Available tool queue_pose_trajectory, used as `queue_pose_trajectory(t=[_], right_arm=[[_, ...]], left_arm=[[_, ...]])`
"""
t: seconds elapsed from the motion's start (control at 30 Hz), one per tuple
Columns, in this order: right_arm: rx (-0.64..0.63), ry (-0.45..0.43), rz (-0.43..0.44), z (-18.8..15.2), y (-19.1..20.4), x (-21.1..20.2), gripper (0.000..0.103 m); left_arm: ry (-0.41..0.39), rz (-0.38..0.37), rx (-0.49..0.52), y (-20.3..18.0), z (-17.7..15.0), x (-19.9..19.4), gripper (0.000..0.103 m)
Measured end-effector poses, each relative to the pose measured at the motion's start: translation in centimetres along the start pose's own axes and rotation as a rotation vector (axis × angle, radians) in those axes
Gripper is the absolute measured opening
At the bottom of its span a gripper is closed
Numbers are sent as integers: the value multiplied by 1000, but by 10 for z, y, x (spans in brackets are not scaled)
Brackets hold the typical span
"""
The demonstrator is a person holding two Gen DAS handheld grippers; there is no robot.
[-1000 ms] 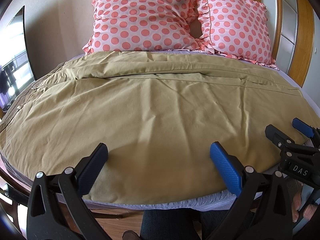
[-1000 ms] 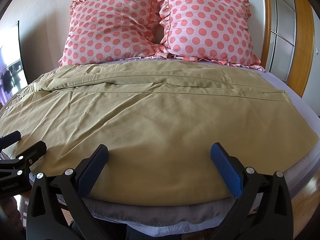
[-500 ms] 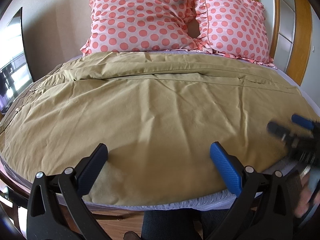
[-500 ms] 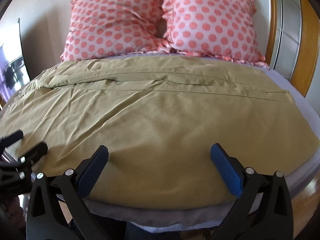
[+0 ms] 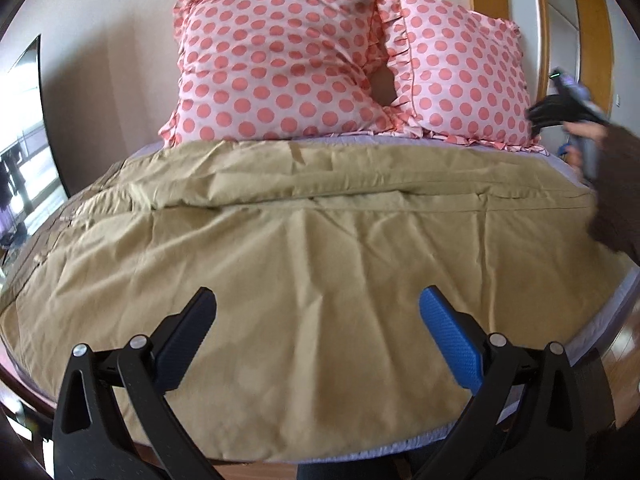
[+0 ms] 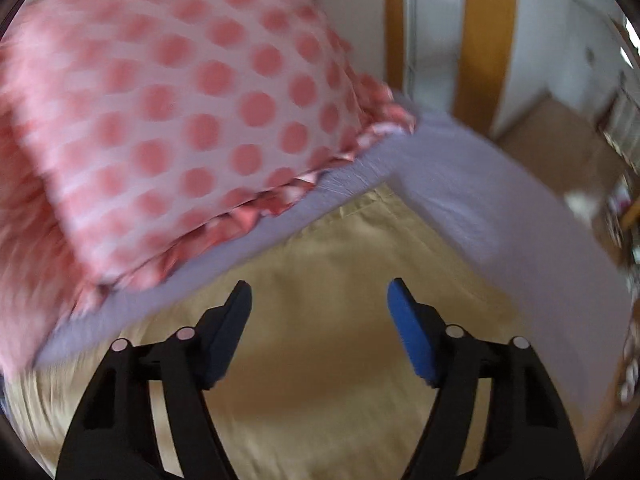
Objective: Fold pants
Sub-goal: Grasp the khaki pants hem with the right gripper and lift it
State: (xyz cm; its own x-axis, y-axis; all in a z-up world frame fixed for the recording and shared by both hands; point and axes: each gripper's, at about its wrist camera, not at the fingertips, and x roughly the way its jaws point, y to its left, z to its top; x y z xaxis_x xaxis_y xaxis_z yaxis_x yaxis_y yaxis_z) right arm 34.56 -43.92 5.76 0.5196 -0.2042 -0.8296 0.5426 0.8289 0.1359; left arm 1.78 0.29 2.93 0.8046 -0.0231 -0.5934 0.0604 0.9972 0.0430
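I'm seeing my right hand-held gripper (image 6: pixel 320 320), a moment ago low beside the left, now reaching, fingers spread and empty, over the pants' (image 5: pixel 320 264) far corner at two o'clock on the bed (image 6: pixel 500 216); left hand-held gripper (image 5: pixel 316 340) is hovering released at six, ready for the first fold.

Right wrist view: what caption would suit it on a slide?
Open right gripper hovering over the far corner of tan pants, beside a polka-dot pillow.
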Motion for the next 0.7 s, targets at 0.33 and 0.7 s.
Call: queue_pose_trajectory(t=[0.33,0.7], right_arm=[[82,18,-182,11,17,68,49],[353,-123,309,-18,-78,30,4]], left_arm=[[20,-31,17,1,3,18,101],[-41,18,-54,24,0,-8,101]])
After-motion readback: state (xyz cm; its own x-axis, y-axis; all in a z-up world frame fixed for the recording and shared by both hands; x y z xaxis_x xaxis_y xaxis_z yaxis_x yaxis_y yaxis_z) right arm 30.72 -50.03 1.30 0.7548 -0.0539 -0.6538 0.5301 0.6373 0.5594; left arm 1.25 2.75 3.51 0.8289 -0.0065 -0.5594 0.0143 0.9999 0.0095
